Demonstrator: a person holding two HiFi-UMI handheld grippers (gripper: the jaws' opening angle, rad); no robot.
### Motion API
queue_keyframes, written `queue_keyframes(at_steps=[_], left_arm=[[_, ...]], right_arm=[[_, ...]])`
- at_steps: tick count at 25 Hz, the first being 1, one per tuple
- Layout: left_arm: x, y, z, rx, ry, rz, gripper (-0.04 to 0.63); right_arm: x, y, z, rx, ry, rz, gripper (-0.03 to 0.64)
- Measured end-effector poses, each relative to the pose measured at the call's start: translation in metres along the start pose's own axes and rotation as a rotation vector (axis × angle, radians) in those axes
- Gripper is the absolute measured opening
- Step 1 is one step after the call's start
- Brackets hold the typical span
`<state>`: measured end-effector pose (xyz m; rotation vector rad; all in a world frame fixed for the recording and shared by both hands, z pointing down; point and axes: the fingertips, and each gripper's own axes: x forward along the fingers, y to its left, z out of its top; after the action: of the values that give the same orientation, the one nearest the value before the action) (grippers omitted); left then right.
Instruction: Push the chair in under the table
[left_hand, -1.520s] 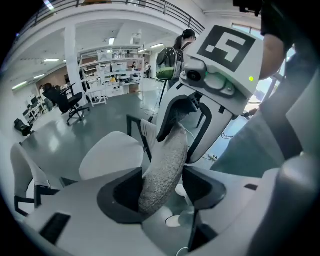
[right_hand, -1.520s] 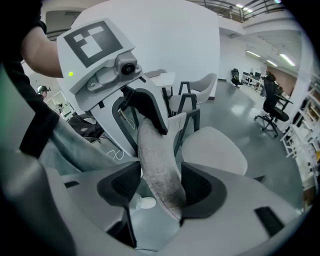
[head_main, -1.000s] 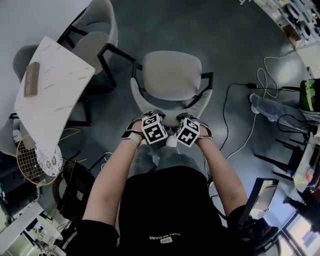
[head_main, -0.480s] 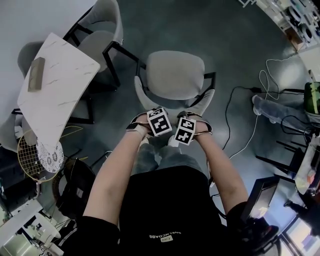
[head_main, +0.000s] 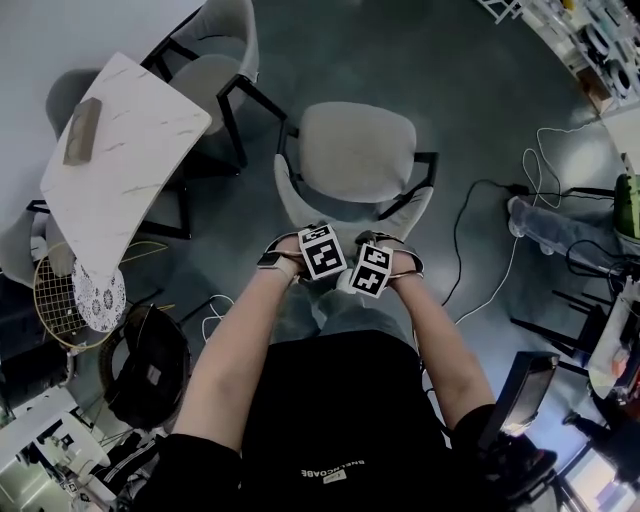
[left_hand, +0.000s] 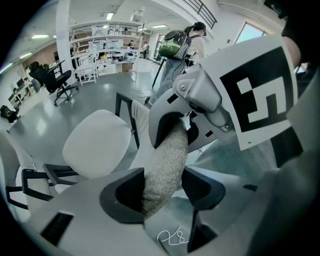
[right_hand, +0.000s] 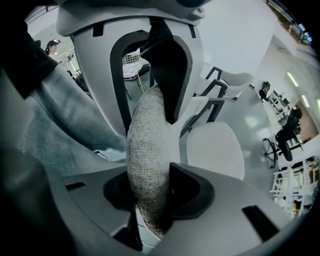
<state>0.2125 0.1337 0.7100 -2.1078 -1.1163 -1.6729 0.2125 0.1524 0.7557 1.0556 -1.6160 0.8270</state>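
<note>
Dark grey floor (head_main: 450, 90) runs smooth across this open room, and the chair (head_main: 357, 155) stands on it in the middle of the head view. Its pale seat faces the top of the frame. Its curved backrest (head_main: 350, 222) is turned toward me and runs left to right. Black legs splay out at both sides.

My left gripper (head_main: 320, 250) pinches the fabric rim of the backrest between its pads, left of centre. My right gripper (head_main: 370, 268) sits just beside it. Its jaws have just been closing and now press on the same rim. Each gripper view shows the woven edge standing upright between the jaws, (left_hand: 162, 185) and (right_hand: 152, 192).

My table (head_main: 120, 150), white and marble-veined, lies at the upper left, its long axis slanting from upper right to lower left. The chair stands apart from it, to its right, not under it. A second chair (head_main: 215, 60) is tucked at the table's upper edge. White cables (head_main: 490, 260) trail over the floor on the right, and a wire basket (head_main: 60, 310) stands at the left edge.
</note>
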Motion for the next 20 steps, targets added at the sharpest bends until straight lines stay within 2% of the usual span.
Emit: queue_keyframes(at_steps=[9,14,20], left_arm=[[0.006,-0.032,-0.007,-0.057,0.023,-0.055,0.229],[0.015,-0.056,-0.019,-0.1,0.025,-0.119,0.218],[0.011,-0.064,-0.021,-0.051,-0.014,-0.06,0.213]], right_arm=[[0.0,0.03,-0.011,-0.06,-0.006,0.031,0.138],[0.003,0.052,-0.016,-0.093,-0.004,0.059,0.144],[0.005,0.066,-0.016,-0.125,0.012,0.073,0.143]])
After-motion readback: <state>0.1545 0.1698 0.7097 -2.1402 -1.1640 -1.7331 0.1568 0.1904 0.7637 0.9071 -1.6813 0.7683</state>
